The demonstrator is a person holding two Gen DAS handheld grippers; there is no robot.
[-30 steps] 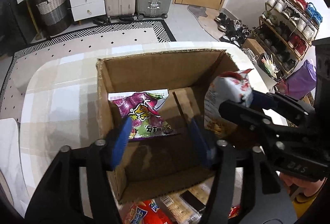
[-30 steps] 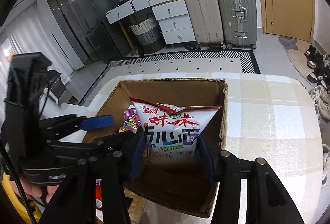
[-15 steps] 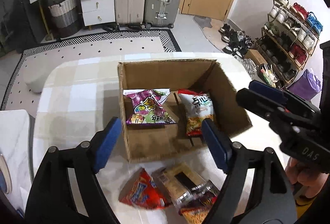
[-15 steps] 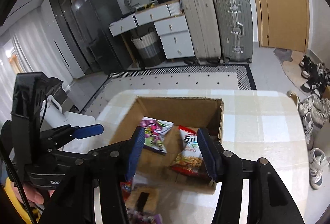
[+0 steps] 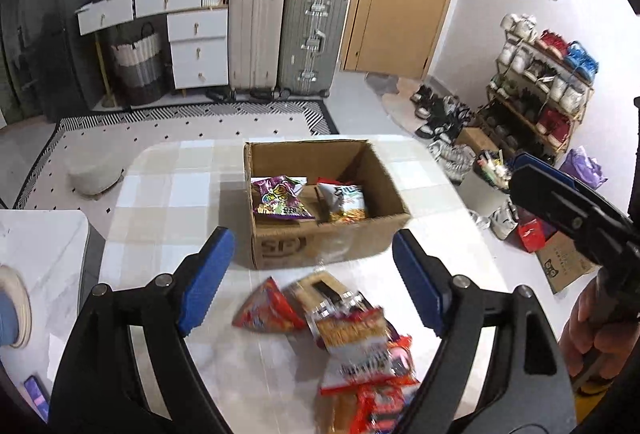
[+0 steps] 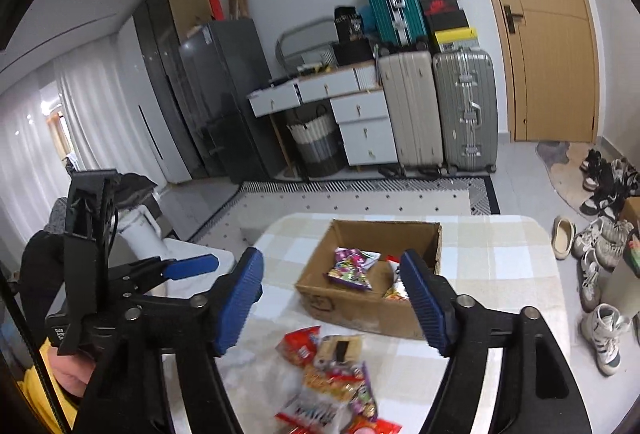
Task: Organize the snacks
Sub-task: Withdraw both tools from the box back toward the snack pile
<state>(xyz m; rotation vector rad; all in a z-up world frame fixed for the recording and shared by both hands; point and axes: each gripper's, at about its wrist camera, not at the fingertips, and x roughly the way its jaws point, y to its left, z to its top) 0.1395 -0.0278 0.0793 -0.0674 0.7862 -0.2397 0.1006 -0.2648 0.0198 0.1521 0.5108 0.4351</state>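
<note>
While both hand-held tools hang above the checked tablecloth, the left gripper stands spread and empty; to its right, the open brown cardboard box holds a purple snack bag and an orange-and-white one. The right gripper, jaws opening, is empty too. With the loose snack packets overlapping in a near heap, a careless pinch could snag two together.
</note>
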